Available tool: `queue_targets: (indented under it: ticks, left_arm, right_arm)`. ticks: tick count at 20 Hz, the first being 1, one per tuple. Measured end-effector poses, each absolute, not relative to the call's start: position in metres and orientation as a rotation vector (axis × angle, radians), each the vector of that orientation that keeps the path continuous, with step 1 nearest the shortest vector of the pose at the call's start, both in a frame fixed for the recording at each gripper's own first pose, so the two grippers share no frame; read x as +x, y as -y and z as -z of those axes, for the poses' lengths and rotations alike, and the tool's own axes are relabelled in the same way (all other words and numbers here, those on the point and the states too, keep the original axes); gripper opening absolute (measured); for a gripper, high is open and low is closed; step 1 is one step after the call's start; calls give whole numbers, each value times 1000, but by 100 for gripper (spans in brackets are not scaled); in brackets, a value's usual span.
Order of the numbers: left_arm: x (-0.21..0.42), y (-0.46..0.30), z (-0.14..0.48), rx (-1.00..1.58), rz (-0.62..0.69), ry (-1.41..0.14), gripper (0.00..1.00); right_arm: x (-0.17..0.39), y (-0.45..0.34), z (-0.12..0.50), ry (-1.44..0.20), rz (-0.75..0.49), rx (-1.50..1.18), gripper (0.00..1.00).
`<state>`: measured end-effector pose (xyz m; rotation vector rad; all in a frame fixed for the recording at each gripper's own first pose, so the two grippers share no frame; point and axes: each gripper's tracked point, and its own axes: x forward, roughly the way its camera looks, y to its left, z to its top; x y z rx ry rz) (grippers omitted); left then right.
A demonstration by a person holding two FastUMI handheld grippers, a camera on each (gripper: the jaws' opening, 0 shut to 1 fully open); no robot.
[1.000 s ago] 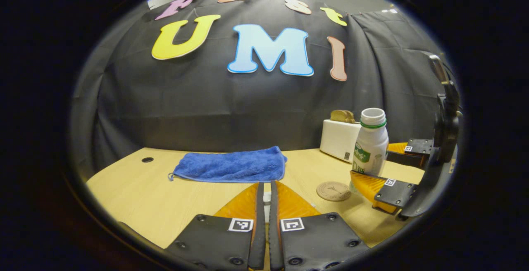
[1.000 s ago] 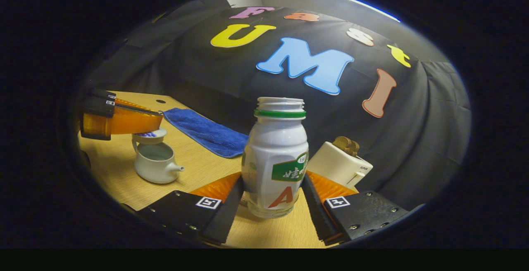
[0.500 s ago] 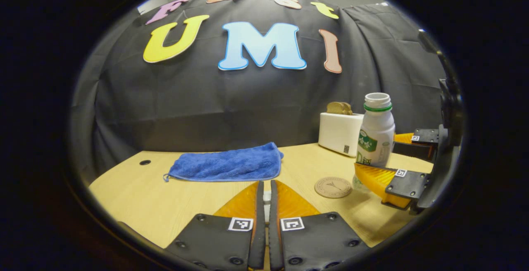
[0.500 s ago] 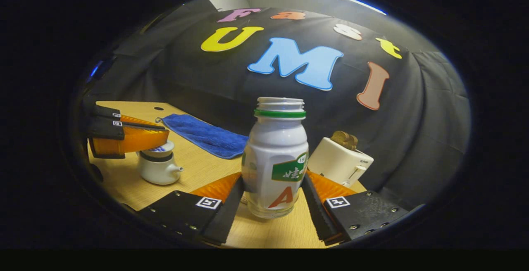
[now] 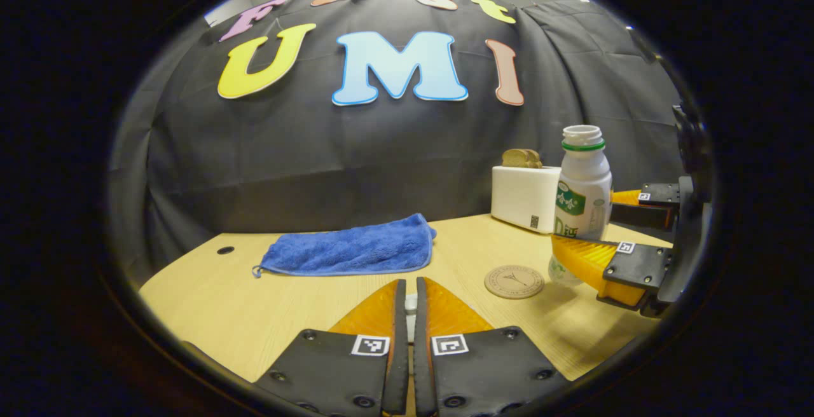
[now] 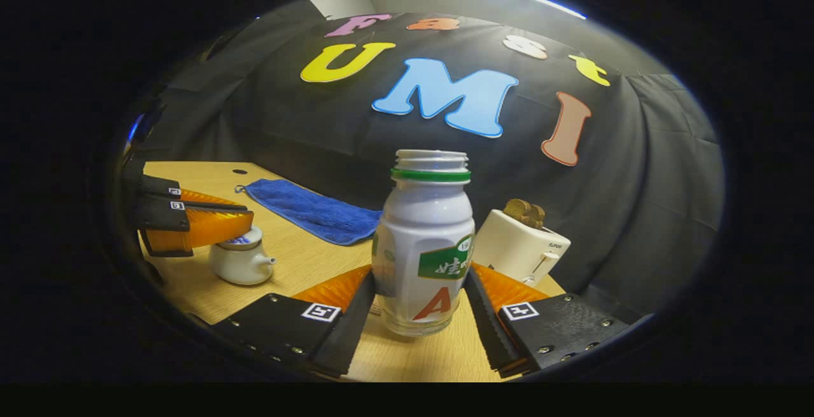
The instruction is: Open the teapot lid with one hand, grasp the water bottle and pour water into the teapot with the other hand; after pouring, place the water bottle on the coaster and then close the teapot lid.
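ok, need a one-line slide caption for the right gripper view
Right gripper holds the water bottle upright while the left gripper sets the lid on the teapot.

The bottle carries a big red "A" and the number "19" on its label.

Right gripper view: the left gripper covers the knob and most of the top of the teapot lid, so whether the lid rests fully on the teapot cannot be told, and the water bottle hides part of the toaster and the near edge of the blue towel. Left gripper view: the right gripper hides the bottle's lower side, so the bottle's contact with the table beside the coaster stays unclear. The bottle's label print is too small to read.
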<state>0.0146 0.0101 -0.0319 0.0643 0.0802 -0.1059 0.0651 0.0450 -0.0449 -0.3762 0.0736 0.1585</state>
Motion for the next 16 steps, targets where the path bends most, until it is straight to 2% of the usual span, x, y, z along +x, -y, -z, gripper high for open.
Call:
queue_targets:
  ticks: [2, 3, 4, 5, 9, 12, 16]
  left_arm:
    - [15, -10, 30, 63, 104, -77, 14]
    - [14, -10, 31, 63, 104, -78, 10]
    - [13, -10, 33, 63, 103, -77, 10]
    - [14, -10, 33, 68, 98, -72, 14]
    - [13, -8, 35, 87, 88, -66, 13]
    - [9, -9, 30, 65, 85, -47, 22]
    - [4, -11, 14, 38, 88, -3, 22]
  right_arm:
    - [65, -44, 45, -74, -157, -376, 77]
    - [66, -44, 45, -74, -156, -375, 77]
    - [65, -44, 46, -74, -156, -374, 77]
    - [65, -43, 46, -76, -156, -374, 77]
    - [66, -44, 48, -80, -160, -371, 77]
    - [66, -44, 49, -84, -162, -364, 77]
    - [67, -48, 51, -90, -179, -328, 77]
